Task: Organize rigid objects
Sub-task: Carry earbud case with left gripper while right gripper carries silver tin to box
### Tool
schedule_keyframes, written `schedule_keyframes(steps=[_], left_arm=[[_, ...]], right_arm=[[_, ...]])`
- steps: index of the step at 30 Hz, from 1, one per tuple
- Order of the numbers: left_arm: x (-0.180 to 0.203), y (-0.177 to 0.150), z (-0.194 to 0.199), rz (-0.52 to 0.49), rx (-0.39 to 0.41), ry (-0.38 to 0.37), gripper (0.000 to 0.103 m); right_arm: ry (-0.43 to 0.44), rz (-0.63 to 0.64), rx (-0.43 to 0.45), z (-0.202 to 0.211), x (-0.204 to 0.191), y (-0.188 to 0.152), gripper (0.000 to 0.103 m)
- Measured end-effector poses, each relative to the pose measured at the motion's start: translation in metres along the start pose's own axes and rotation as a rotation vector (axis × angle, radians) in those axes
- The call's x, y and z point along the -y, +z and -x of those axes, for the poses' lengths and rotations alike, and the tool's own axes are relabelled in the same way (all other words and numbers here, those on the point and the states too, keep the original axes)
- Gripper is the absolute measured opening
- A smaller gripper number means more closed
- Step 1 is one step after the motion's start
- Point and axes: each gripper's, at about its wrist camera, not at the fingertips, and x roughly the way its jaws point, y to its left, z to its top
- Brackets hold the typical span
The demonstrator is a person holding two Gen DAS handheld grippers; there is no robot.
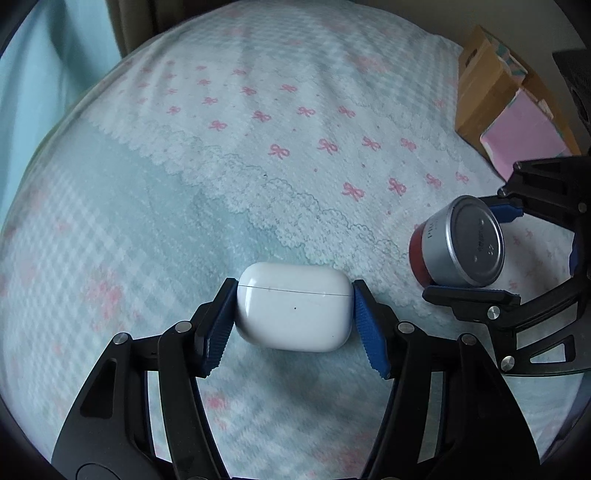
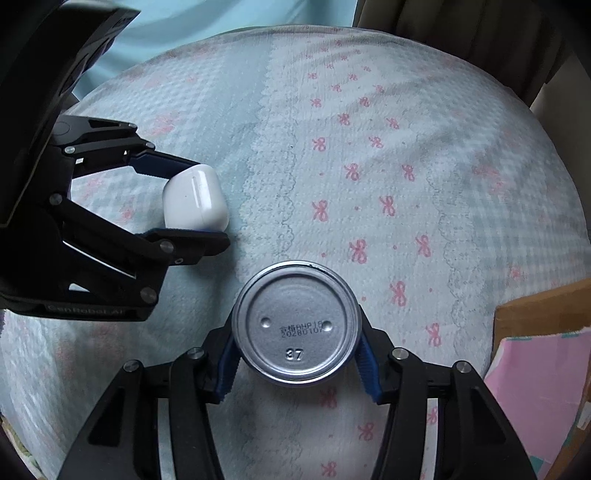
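A white earbud case [image 1: 293, 305] lies on the pale blue bedspread [image 1: 258, 147], and my left gripper [image 1: 294, 314] is shut on it, blue pads pressing its two short ends. From the right wrist view the same case [image 2: 195, 198] shows at the left between the left gripper's fingers [image 2: 177, 162]. A small silver tin [image 2: 297, 323] with a printed base faces the right camera. My right gripper [image 2: 297, 354] is shut on it, pads against its round sides. In the left wrist view the tin [image 1: 458, 245] shows a red band near the cloth.
A brown cardboard box [image 1: 491, 92] with a pink sheet [image 1: 521, 136] inside stands at the bed's right edge, also seen as the box [image 2: 535, 310] low right. Curtains [image 2: 461, 22] hang behind the bed. The bedspread carries pink bows and lace bands.
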Motion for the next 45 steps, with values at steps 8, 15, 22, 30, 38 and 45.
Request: schedule_keyframes(steps=[8, 15, 22, 30, 38, 45], left_arm=[[-0.005, -0.006, 0.055, 0.143, 0.056, -0.016, 0.058], [0.008, -0.011, 0.147, 0.255, 0.138, -0.005, 0.058], [0.040, -0.014, 0.229, 0.323, 0.147, 0.010, 0.058], [0.095, -0.017, 0.296, 0.352, 0.193, 0.041, 0.058], [0.154, -0.013, 0.318, 0.434, 0.209, 0.049, 0.058], [0.215, 0.029, 0.312, 0.516, 0.230, 0.089, 0.058]], right_arm=[[0.003, -0.026, 0.042, 0.047, 0.004, -0.002, 0.050], [0.004, -0.065, 0.121, 0.129, 0.000, 0.001, 0.050], [0.012, -0.127, 0.142, 0.215, 0.001, -0.013, 0.050], [0.015, -0.121, 0.129, 0.294, 0.011, -0.047, 0.050], [0.051, -0.115, 0.152, 0.337, 0.052, -0.080, 0.050], [0.103, -0.056, 0.157, 0.348, 0.125, -0.097, 0.050]])
